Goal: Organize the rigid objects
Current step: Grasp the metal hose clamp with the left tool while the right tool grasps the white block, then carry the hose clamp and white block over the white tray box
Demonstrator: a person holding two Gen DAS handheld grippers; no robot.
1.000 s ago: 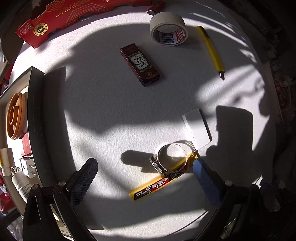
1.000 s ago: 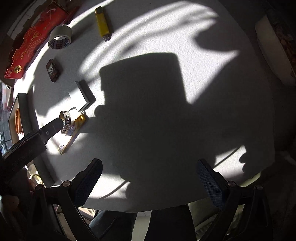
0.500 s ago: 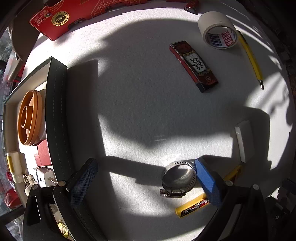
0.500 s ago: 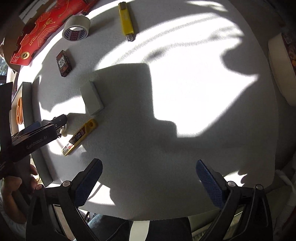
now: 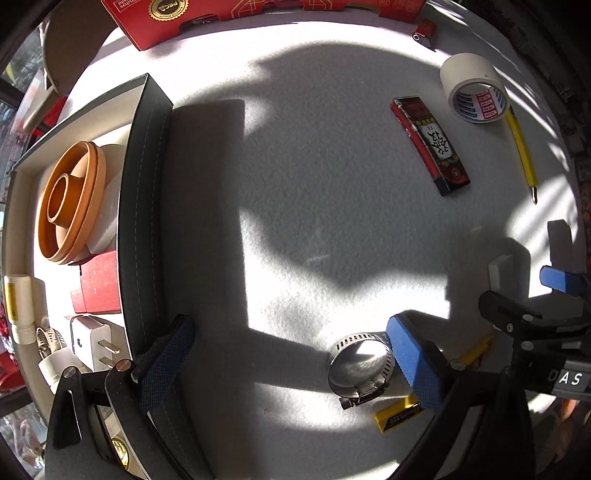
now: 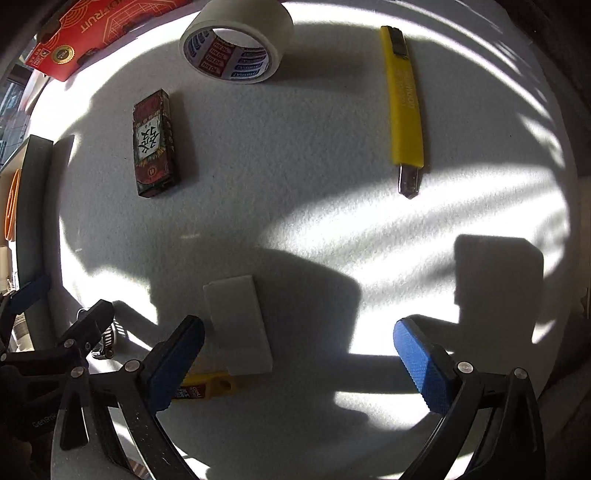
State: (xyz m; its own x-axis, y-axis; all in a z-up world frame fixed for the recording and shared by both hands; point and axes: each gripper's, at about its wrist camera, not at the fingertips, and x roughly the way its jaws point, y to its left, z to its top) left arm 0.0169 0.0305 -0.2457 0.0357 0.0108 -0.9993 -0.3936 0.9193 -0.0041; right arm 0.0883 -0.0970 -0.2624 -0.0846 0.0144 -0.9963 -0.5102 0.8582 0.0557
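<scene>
Clamp point(image 5: 359, 363) — perhaps touching left fingers point(image 5: 413, 363)

"FRUIT" on red box point(image 6: 88, 33), "DAS" on tool point(image 5: 565, 378)

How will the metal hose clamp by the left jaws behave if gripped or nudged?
The hose clamp is a thin steel band, so probably stiff and light. It lies flat on its rim, so rolling seems unlikely. The smooth metal may slip, and its screw housing could snag the left gripper.
</scene>
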